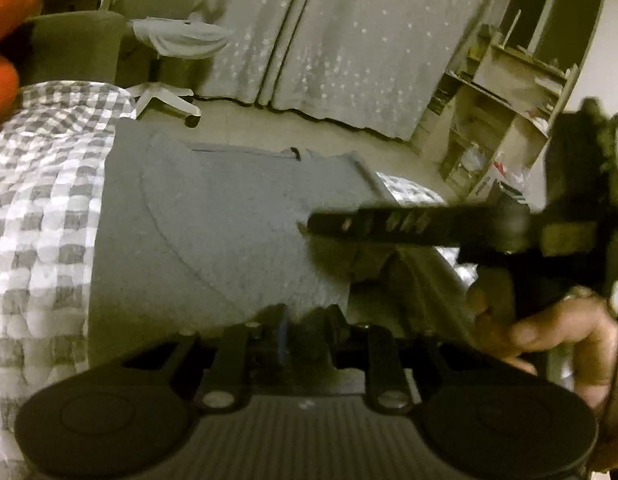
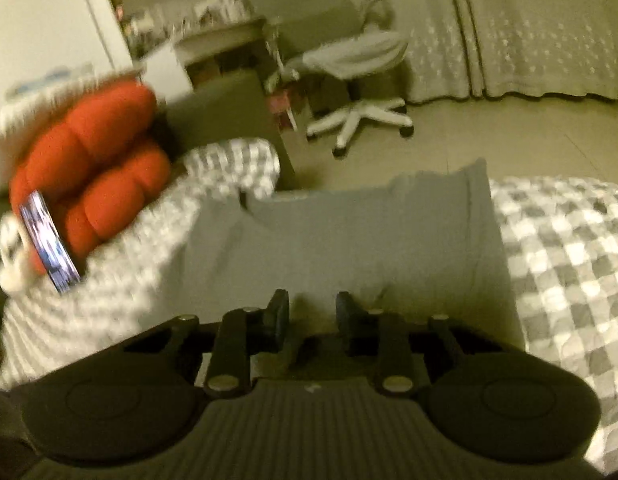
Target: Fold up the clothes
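Note:
A grey garment (image 1: 213, 224) lies folded on a grey-and-white checked bedspread (image 1: 41, 208). My left gripper (image 1: 309, 314) is shut on the garment's near edge, with cloth bunched over its fingers. My right gripper shows in the left wrist view (image 1: 309, 226) as a black bar coming in from the right over the garment, held by a hand (image 1: 549, 332). In the right wrist view the garment (image 2: 369, 240) lies flat ahead. My right gripper (image 2: 312, 312) is open just above its near edge and holds nothing.
A red stuffed toy (image 2: 97, 160) with a striped tag lies on the bedspread (image 2: 569, 264) at the left. A white swivel chair (image 2: 357, 80) stands on the floor beyond the bed. A shelf unit (image 1: 505, 92) stands at the right, curtains (image 1: 349, 40) behind.

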`<state>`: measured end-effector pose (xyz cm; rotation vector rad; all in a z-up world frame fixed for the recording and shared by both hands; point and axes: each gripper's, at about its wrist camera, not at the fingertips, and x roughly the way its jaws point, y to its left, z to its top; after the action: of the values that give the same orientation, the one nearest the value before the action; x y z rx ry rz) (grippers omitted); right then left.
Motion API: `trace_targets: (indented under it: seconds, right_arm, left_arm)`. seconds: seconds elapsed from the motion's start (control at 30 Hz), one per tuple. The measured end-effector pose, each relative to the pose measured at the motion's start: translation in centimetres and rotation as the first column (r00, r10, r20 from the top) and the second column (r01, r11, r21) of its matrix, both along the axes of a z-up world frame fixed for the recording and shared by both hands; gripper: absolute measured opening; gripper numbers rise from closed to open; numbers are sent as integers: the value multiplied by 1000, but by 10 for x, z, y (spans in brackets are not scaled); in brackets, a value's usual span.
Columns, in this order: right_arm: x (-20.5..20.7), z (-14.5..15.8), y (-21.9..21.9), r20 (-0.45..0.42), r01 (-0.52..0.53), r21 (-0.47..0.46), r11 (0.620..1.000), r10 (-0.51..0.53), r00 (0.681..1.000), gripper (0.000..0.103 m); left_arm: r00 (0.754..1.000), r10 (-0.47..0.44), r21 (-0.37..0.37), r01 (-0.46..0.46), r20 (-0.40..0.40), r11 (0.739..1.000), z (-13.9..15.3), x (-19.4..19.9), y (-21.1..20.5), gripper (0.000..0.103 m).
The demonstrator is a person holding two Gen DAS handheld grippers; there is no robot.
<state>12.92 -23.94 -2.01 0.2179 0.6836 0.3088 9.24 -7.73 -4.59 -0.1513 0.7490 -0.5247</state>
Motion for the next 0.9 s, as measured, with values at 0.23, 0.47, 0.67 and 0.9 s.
trace_targets:
  seconds: [0.23, 0.47, 0.67, 0.9]
  right_arm:
    - [-11, 13, -5, 26, 9, 1, 1000, -9, 1000, 24]
    - [-28, 18, -12, -20, 39, 17, 999, -38, 999, 31]
    - [-61, 37, -28, -26, 62, 47, 997, -61, 998, 38]
    - [-104, 43, -47, -68, 117, 60, 991, -113, 991, 39]
  left_arm:
    - [999, 26, -33, -25, 34, 999, 9, -5, 11, 21]
    - [1000, 29, 27, -29, 11, 999, 5, -11, 14, 21]
    - [1000, 25, 6, -25, -6, 1000, 15, -25, 30, 21]
    - [997, 43, 15, -42, -64, 999, 28, -49, 37, 21]
